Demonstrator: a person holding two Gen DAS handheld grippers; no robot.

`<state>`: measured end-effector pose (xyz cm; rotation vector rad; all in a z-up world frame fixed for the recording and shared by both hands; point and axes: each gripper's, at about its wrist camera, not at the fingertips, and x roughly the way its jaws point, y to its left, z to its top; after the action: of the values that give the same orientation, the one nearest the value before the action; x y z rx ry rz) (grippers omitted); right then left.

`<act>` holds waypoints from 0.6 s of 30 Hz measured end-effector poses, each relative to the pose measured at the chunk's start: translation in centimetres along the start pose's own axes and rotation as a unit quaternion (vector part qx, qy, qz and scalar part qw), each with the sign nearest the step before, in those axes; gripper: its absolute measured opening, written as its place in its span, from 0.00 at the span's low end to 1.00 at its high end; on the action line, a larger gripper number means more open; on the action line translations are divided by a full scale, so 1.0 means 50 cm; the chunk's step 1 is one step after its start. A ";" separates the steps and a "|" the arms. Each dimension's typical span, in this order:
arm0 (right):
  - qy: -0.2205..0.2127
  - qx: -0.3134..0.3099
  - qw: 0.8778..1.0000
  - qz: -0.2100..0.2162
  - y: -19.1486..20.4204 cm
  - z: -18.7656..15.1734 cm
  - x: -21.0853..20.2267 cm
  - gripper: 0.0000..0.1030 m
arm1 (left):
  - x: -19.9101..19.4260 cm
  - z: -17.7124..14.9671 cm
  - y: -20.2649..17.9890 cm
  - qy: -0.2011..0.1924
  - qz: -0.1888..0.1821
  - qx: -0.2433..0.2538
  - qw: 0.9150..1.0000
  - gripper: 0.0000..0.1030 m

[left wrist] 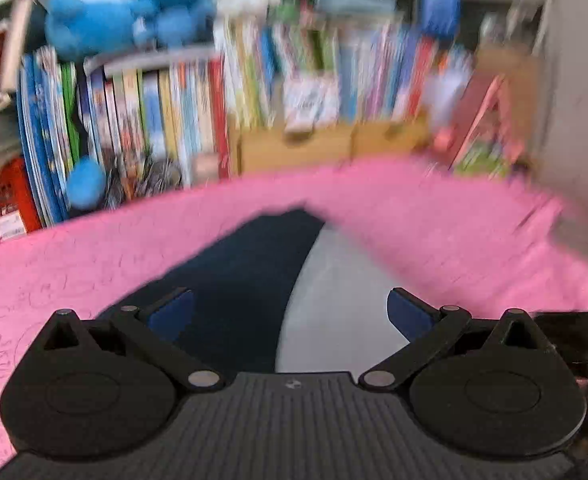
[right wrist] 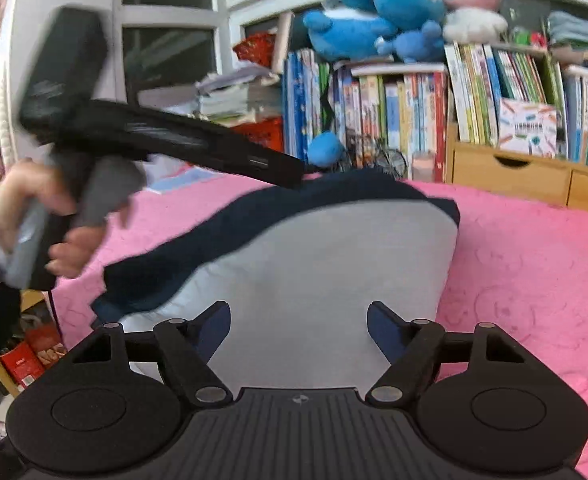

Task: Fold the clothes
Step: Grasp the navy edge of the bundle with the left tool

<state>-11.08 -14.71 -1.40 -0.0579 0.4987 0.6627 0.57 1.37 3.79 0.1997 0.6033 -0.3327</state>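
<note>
the navy and grey garment [right wrist: 318, 264] lies folded on the pink bedspread [right wrist: 534, 264], its navy part toward 10 o'clock and the grey panel nearest the right gripper [right wrist: 298, 330], whose jaws stand wide with nothing between them. the left gripper [left wrist: 289, 312] hovers over the same garment [left wrist: 245, 276], jaws wide and empty. a hand [right wrist: 45, 216] holds it at 9 o'clock in the right wrist view.
</note>
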 end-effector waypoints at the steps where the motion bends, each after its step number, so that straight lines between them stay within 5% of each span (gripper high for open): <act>1: 0.010 0.001 1.000 -0.007 0.000 -0.004 0.009 0.72 | 0.024 -0.005 -0.001 0.013 0.038 0.013 0.999 0.97; 2: 0.014 -0.001 1.000 -0.013 0.002 -0.009 0.014 0.72 | 0.041 -0.010 0.006 0.020 0.059 0.015 0.998 1.00; 6: 0.009 -0.017 1.000 -0.021 0.011 -0.025 0.018 0.74 | 0.049 -0.019 0.079 0.044 0.034 -0.057 0.997 1.00; 11: 0.008 -0.020 1.000 -0.004 0.010 -0.029 0.016 0.78 | 0.042 -0.054 0.166 0.061 0.112 -0.089 0.988 1.00; 14: 0.006 -0.016 1.000 0.003 0.007 -0.028 0.017 0.80 | 0.021 -0.081 0.230 0.066 0.080 -0.159 0.982 1.00; 18: 0.009 -0.024 1.000 0.002 0.013 -0.026 0.020 0.88 | -0.016 -0.074 0.249 0.073 0.109 -0.163 0.978 1.00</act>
<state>-11.39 -13.89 -2.95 -0.1083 0.5005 0.6780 2.52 14.14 2.35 -0.0264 0.7645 -0.0048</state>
